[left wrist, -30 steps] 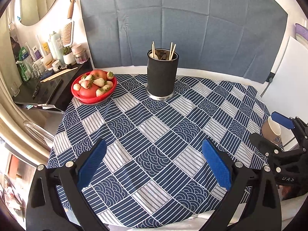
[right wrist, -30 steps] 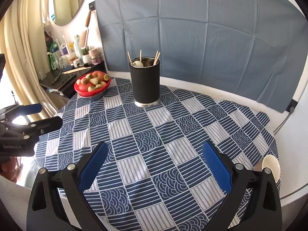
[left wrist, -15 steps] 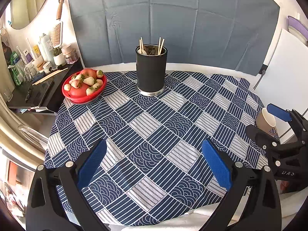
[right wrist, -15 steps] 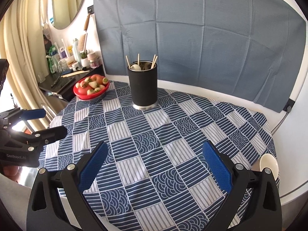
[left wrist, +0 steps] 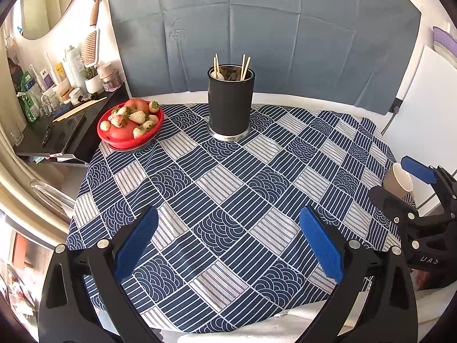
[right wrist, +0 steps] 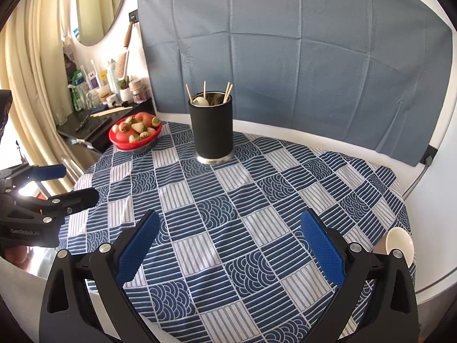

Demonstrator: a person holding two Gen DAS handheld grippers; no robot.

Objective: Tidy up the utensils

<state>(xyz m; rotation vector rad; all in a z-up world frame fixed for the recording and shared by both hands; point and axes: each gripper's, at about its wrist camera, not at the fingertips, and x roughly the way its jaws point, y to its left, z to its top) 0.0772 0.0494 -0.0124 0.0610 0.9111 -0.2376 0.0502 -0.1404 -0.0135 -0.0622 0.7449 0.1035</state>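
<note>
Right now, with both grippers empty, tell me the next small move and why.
Probably hold both back: chopsticks and a spoon already stand in the black holder, no loose utensils show on the tablecloth, and the left gripper and right gripper are open.

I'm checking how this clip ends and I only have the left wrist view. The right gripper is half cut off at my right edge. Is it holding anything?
Observer: No. In the right wrist view the right gripper has its pads wide apart, with only the tablecloth between them.
Operator: And the cup partly behind its finger in my view?
Observer: The cup is at the table's right edge, outside the right-hand pad, with its white inside facing that camera.
Operator: How does my own gripper look from outside?
Observer: The left gripper is at the table's left side, open, with nothing between its fingers.
</note>
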